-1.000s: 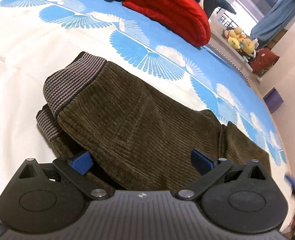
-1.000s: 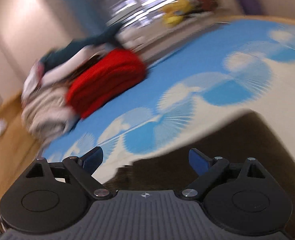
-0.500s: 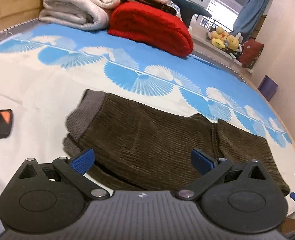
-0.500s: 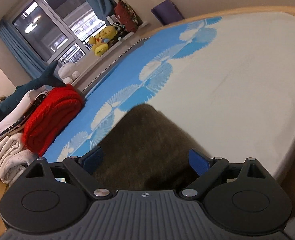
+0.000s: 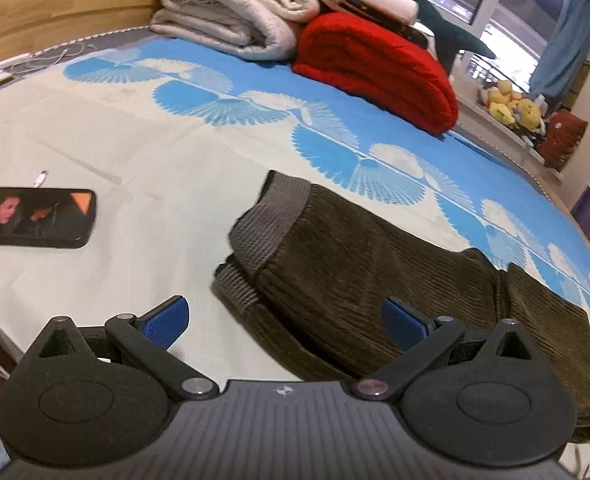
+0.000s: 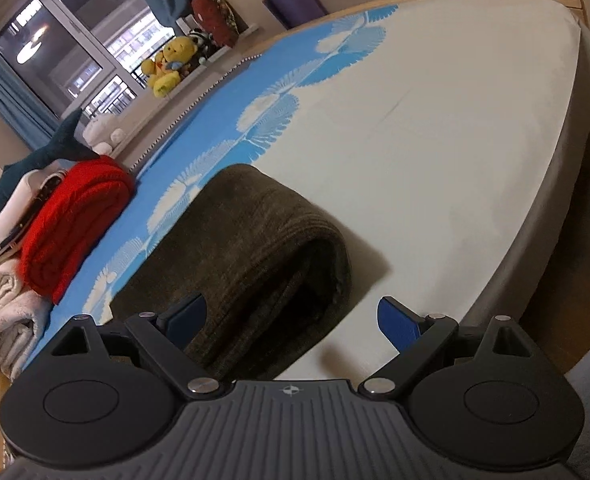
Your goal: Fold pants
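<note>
Dark olive corduroy pants (image 5: pixel 359 272) lie folded on the bed, grey ribbed waistband (image 5: pixel 271 216) to the left. My left gripper (image 5: pixel 285 322) is open and empty, raised above the near edge of the pants by the waistband. In the right wrist view the folded end of the pants (image 6: pixel 263 248) shows as a rounded fold. My right gripper (image 6: pixel 293 320) is open and empty, just before that fold, touching nothing.
The bed sheet (image 5: pixel 143 152) is cream with a blue fan print. A phone (image 5: pixel 31 218) with a lit screen lies at left. A red knit blanket (image 5: pixel 375 72) and folded white blankets (image 5: pixel 235 12) sit at the back. Soft toys (image 6: pixel 171 60) line the windowsill.
Both grippers have pulled back and up from the pants. The left view swung left, bringing the phone into view. The pants lie still.
</note>
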Available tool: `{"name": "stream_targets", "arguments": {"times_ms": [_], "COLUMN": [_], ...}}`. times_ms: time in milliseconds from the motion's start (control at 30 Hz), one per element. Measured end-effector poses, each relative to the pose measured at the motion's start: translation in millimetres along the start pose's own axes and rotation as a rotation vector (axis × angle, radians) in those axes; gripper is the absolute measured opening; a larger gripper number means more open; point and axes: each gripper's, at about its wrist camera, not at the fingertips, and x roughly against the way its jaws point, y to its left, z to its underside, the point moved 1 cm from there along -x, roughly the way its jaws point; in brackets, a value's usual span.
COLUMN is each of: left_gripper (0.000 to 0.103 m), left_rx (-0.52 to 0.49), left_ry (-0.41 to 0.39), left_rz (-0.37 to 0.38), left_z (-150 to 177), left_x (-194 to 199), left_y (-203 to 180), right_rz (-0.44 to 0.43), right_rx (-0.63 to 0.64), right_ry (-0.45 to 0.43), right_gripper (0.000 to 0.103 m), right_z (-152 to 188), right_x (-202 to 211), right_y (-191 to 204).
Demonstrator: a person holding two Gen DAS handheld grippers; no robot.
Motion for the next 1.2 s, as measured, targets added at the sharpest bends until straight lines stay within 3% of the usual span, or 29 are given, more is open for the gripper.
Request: {"name": "stream_targets", "arguments": {"times_ms": [233, 1200], "left_gripper": [0.103, 0.103], "left_rx": [0.043, 0.025], "left_ry": [0.049, 0.074], "left_rz": [-0.015, -0.006], "left_z": [-0.2, 0.5], "left_x": [-5.7, -13.6], "left_y": [7.6, -1.0], "right_rz": [0.043, 0.061], "right_rx": [-0.063, -0.110], "right_ry": [0.018, -0.007], "right_gripper": [0.093, 0.093], "right_z": [0.2, -2.2], "right_x": [-10.6, -20.6], "right_y": [-7.5, -8.7]}}
